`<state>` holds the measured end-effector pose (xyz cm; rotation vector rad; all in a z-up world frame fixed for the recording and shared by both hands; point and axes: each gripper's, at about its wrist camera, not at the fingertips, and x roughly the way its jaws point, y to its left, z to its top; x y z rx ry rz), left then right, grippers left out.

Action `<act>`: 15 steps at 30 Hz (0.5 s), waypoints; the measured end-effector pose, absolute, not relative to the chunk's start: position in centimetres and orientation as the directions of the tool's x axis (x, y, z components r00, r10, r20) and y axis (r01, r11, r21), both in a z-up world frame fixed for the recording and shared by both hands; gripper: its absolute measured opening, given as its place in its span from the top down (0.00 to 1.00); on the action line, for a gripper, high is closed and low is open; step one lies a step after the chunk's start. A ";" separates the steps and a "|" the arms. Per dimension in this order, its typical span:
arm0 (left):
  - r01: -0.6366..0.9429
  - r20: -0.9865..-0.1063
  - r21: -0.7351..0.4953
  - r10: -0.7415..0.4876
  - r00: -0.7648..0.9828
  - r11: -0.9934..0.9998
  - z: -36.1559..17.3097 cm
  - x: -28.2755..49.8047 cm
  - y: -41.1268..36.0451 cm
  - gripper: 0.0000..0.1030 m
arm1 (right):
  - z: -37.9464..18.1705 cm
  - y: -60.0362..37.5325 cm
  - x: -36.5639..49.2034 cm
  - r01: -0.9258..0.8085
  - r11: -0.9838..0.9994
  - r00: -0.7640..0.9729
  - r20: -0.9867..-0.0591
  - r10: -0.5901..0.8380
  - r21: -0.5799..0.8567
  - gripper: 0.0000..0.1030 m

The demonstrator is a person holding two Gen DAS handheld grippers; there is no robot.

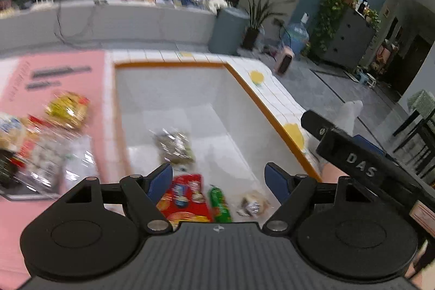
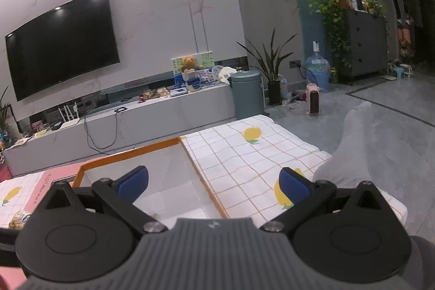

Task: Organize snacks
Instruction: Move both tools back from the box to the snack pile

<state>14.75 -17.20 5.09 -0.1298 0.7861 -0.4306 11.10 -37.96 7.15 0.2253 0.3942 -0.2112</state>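
I have the counter [image 1: 274, 89] under both cameras, spread with a white checked cloth printed with lemons; along its left side lies a pink mat [image 1: 78, 78], and beside that mat sits the white bin [image 1: 244, 80] with its orange rim, taking up the middle of the counter toward the right edge. Inside the bin I count a silvery packet [image 1: 175, 144] near the middle, a red packet [image 1: 185, 199] and a green packet [image 1: 220, 204] at the near wall, and a small wrapped piece [image 1: 254, 204] beside them; the loose snack pile [image 1: 40, 151] waits on the pink mat, a yellow packet [image 1: 68, 108] at its far end. The left gripper [image 1: 218, 180] hangs above the bin's near end, jaws spread wide with nothing between them; the right gripper [image 2: 213, 182] hovers over the bin's right rim, jaws likewise wide and empty. I judge a drop into the bin just finished, with the sorting partway done; next I'd swing the left gripper across to the pile on the mat, single out one packet, and close on it squarely, since the wrappers look slippery and crowded.
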 end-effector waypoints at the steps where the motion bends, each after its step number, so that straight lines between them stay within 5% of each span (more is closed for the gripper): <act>1: 0.327 -0.650 -0.260 -0.415 0.636 0.908 5.5 14.3 -16.6 0.12 | 7.2 -37.7 11.0 0.234 0.957 0.906 -0.396 -0.151 0.170 0.03; 15: 0.233 -0.590 -0.147 -0.274 0.759 0.961 8.1 10.3 -9.0 0.11 | 8.0 -32.2 9.6 -0.008 0.973 0.951 -0.298 0.079 0.230 0.03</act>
